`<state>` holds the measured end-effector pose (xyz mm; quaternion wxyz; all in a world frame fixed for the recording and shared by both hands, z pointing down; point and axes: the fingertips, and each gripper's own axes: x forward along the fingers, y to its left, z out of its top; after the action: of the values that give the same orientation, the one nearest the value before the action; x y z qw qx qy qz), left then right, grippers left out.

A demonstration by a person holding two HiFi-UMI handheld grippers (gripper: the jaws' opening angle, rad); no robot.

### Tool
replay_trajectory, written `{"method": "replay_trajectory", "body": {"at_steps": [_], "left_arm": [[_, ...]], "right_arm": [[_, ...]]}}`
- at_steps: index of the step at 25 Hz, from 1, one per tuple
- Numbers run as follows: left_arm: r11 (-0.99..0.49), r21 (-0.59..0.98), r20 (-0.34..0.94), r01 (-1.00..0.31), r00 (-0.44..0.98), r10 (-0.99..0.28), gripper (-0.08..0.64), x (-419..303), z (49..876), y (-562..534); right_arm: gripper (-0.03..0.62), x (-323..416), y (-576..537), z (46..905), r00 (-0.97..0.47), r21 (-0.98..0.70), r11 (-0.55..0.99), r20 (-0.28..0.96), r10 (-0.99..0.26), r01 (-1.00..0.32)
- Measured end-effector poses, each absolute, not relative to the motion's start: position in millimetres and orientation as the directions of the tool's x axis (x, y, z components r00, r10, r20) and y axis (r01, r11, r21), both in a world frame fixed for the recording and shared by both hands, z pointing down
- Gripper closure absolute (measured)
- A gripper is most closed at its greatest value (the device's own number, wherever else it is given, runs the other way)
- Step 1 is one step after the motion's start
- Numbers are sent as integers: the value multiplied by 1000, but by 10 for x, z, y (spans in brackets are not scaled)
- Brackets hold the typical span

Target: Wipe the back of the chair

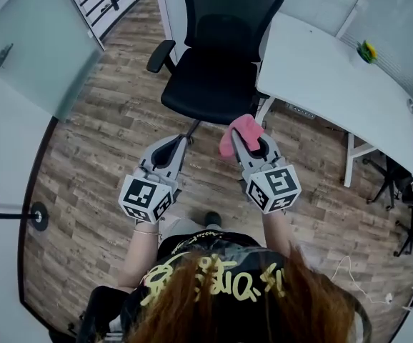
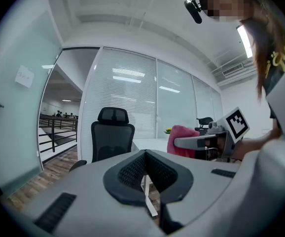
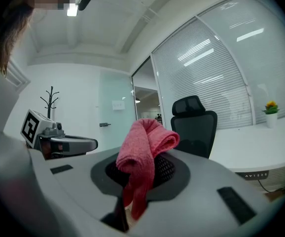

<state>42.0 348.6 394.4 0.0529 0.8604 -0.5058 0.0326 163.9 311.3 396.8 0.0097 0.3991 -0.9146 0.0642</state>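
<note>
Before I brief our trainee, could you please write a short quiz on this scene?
1. True or false: the left gripper holds the pink cloth.
2. Where does the black chair stand? A) ahead of the person, beside the white desk; B) behind the person; C) on the desk.
3. Does the cloth touch the chair's back yet?
Key: 1 false, the right gripper is shut on it, and the left is shut and empty; 2 A; 3 no, they are apart.
</note>
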Motion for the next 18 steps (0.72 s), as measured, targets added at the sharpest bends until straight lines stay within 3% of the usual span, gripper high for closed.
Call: {"method": "replay_trajectory", "body": {"at_steps": [18], "left_arm": [[-472, 61, 94, -879, 476, -874, 565, 199, 3827, 3226]], "right_arm": [[532, 1279, 2879, 3887, -724, -100, 717, 63, -687, -689]]}}
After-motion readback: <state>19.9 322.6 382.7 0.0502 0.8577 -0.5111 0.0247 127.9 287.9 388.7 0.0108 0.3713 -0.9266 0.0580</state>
